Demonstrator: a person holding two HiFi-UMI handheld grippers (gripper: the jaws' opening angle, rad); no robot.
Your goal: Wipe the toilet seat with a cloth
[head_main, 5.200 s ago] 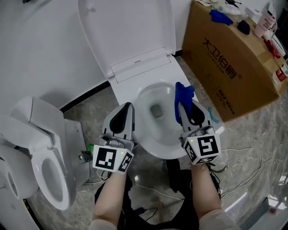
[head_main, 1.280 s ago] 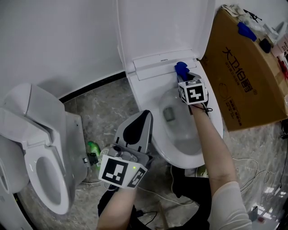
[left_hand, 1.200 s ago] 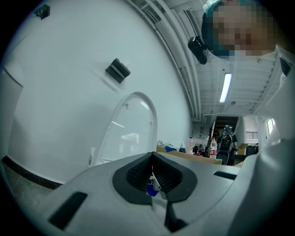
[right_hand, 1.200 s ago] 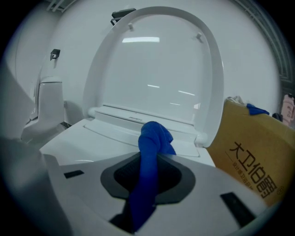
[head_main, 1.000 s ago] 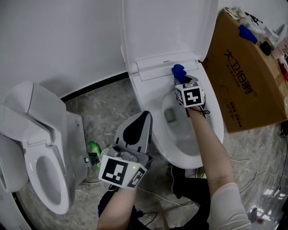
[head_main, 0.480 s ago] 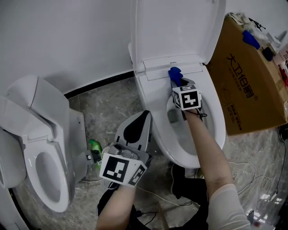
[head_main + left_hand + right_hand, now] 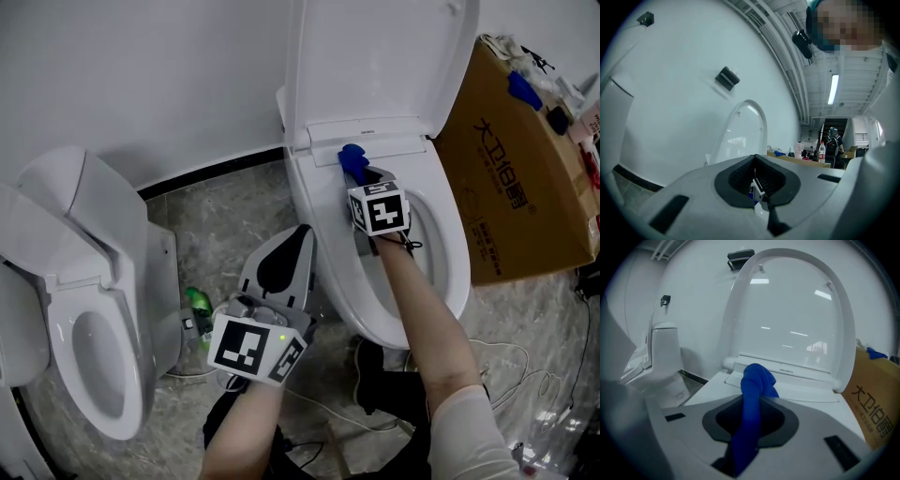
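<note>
**A:** Over the last second the cloth (image 7: 351,158) has been carried leftward along the back of the toilet seat (image 7: 452,246) by the right gripper (image 7: 362,174). It is now close under the hinge block, at the foot of the raised lid (image 7: 375,56).

**B:** How is the cloth expected to handle?

**A:** It is judged light, soft and limp. It is pinched in a bunch between the closed right jaws, and a knot of it stands beyond the tips. A bunched hold near the middle is thought best, so that a pad is left free to be pressed on the porcelain.

**B:** And the left gripper (image 7: 299,234)?

**A:** It is held off the bowl's left side, its jaws brought together with nothing between them.

**B:** What is shown by one view only?

**A:** The strip of cloth running back through the jaws is seen only in the right gripper view (image 7: 753,394). The cardboard box (image 7: 525,178) and the second toilet (image 7: 84,309) are laid out only in the head view.
</note>
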